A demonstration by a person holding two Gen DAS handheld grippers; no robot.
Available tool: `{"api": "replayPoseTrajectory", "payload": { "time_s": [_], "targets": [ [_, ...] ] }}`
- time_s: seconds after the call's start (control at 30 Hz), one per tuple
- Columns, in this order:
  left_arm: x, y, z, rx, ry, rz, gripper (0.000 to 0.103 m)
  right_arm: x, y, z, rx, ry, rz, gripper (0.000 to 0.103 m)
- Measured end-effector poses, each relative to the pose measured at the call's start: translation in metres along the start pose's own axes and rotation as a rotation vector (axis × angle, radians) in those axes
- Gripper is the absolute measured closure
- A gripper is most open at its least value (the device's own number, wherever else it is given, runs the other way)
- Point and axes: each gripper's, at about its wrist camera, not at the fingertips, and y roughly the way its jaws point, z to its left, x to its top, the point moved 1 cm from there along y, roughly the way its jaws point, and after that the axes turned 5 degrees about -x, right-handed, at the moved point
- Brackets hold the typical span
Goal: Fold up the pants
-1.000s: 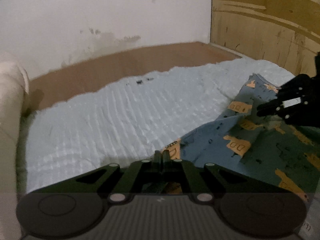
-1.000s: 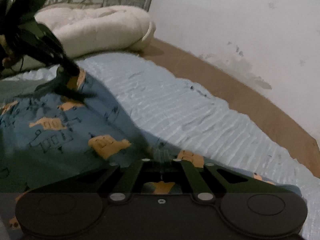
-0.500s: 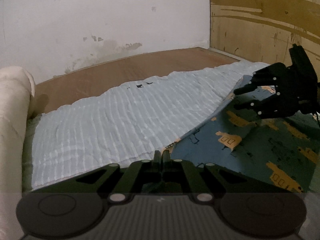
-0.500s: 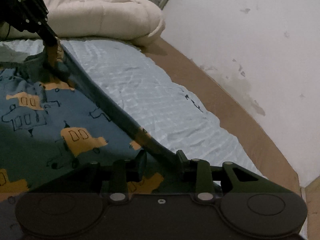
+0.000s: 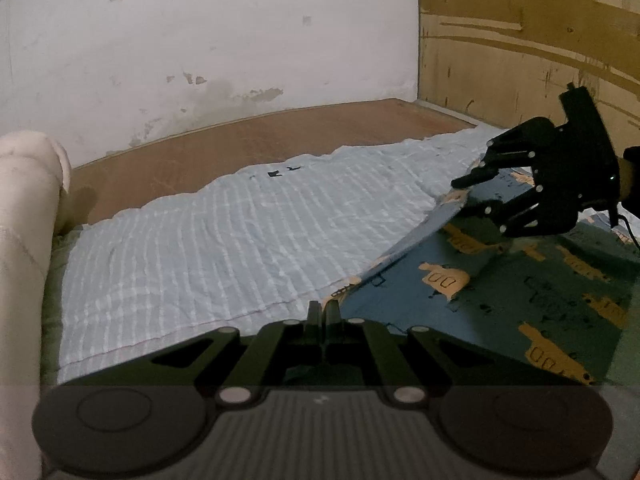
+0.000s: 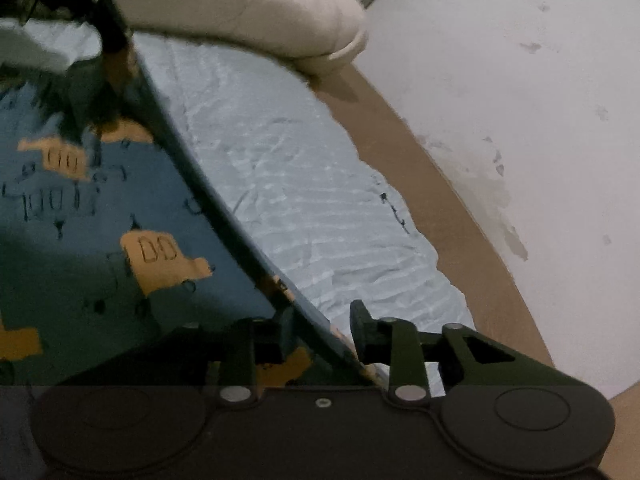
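The blue pants (image 5: 500, 292) with orange truck prints lie on the bed at the right. One edge is lifted and stretched in a straight line between my two grippers. My left gripper (image 5: 325, 312) is shut on the near end of that edge, and the right wrist view shows it at top left (image 6: 114, 46). My right gripper (image 6: 323, 330) has its jaws apart and closing. The pants (image 6: 100, 260) edge runs between the jaws, and the pads do not press on it. In the left wrist view the right gripper (image 5: 460, 198) hangs over the far end of the edge.
A light blue striped sheet (image 5: 240, 248) covers the mattress. A rolled cream quilt (image 6: 240, 4) lies at the head of the bed. Bare brown board (image 5: 280, 136) runs along the white wall. A wooden panel (image 5: 520, 40) stands behind the right side.
My right gripper went from shut on the pants to jaws apart and rolled. The pants edge rose from a slack fold into a taut line. My left gripper stayed shut.
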Motion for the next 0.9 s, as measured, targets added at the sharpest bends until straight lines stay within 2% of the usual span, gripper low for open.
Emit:
{"api": "replayPoseTrajectory", "payload": {
  "time_s": [0.07,0.1,0.13,0.2,0.3,0.53,0.7,0.9],
  "targets": [
    [0.001,0.000,0.000,0.002,-0.002,-0.001,0.103,0.000,0.007,0.001,0.022,-0.004,0.023,0.073],
    [0.001,0.000,-0.001,0.003,-0.003,-0.001,0.103,0.000,0.009,0.002,0.026,-0.001,0.026,0.082],
    [0.001,0.001,-0.001,0.002,-0.003,-0.001,0.103,-0.001,0.011,0.001,0.030,0.015,0.031,0.096],
    [0.001,0.000,-0.001,0.007,-0.004,-0.002,0.103,-0.002,0.009,-0.001,0.035,0.051,0.025,0.103],
    [0.000,-0.003,-0.002,0.016,0.000,-0.010,0.103,-0.004,-0.010,-0.001,-0.004,0.102,-0.001,0.103],
    [-0.012,-0.036,-0.008,0.006,-0.022,-0.049,0.103,-0.003,-0.113,0.030,-0.061,0.171,-0.057,0.103],
    [-0.035,-0.063,-0.027,0.003,-0.045,-0.069,0.103,-0.012,-0.164,0.074,-0.060,0.211,-0.042,0.103],
    [-0.075,-0.076,-0.056,0.022,-0.042,-0.048,0.103,-0.034,-0.186,0.126,-0.036,0.301,0.027,0.103]
  ]
}}
